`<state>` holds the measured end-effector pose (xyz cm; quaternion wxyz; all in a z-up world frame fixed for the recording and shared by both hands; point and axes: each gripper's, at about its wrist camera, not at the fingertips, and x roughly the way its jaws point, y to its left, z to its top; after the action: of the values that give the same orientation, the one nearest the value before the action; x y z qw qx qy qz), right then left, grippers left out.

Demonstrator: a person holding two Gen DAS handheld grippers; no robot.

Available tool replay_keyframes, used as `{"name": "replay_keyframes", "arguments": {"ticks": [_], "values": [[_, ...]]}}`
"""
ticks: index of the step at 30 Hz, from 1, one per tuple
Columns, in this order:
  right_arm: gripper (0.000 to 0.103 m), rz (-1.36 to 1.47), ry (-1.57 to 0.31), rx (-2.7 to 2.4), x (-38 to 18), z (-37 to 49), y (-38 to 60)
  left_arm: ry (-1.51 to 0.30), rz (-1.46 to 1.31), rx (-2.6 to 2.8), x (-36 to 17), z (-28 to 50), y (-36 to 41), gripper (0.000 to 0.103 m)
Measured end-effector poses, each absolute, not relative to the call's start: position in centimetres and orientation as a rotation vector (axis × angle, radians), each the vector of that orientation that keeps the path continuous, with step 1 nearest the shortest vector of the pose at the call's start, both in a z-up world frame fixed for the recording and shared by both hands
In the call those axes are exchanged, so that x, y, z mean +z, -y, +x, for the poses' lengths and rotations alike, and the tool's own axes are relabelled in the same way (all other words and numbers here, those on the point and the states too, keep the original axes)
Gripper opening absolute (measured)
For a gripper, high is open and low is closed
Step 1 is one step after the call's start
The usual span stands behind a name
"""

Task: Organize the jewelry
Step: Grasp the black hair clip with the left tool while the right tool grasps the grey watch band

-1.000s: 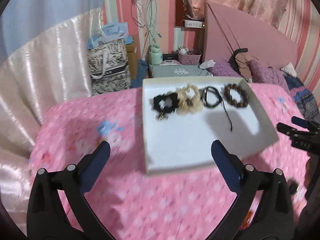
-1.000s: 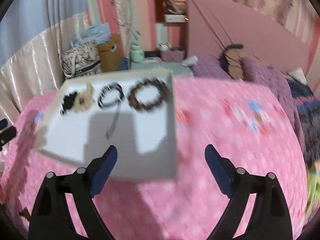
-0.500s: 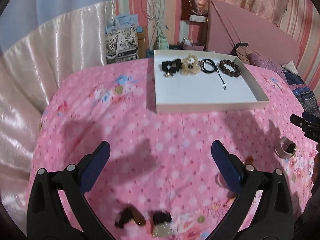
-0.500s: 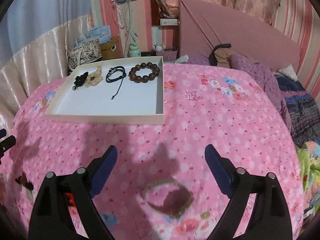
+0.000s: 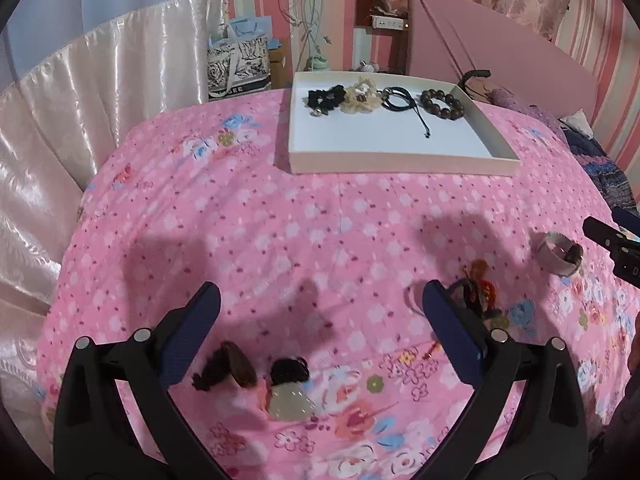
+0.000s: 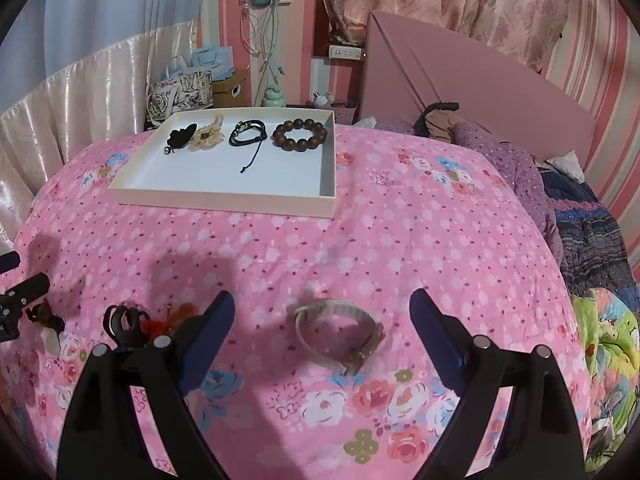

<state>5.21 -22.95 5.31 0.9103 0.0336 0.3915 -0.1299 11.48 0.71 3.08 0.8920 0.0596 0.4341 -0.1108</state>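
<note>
- Both tongs, left (image 5: 320,328) and right (image 6: 322,330), have pulled back from the shallow white cardboard tray (image 6: 224,200) on the pink floral bed quilt (image 6: 400,240); both gape wide, empty.
- The woven beige bracelet (image 6: 340,330) now lies between the right tongs, likely next.
- No legible writing.

So it's a bed with a pink floral quilt (image 6: 400,216). A shallow white tray (image 6: 224,202) sits at the far side. Nearer, loose on the quilt: a beige woven bracelet (image 6: 340,332) to the right, an orange and black tangle (image 5: 478,292) left of it, then a brown hair tie (image 5: 228,368), a black one (image 5: 288,370) and a pale stone pendant (image 5: 290,402) on the near left.
</note>
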Motion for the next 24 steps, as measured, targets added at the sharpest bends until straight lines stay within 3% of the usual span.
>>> {"name": "replay_keyframes", "arguments": {"ticks": [24], "values": [[0.089, 0.102, -0.967, -0.371, 1.7, 6.0, 26.5, -1.036, 0.106, -0.310, 1.0, 10.4, 5.3, 0.100]]}}
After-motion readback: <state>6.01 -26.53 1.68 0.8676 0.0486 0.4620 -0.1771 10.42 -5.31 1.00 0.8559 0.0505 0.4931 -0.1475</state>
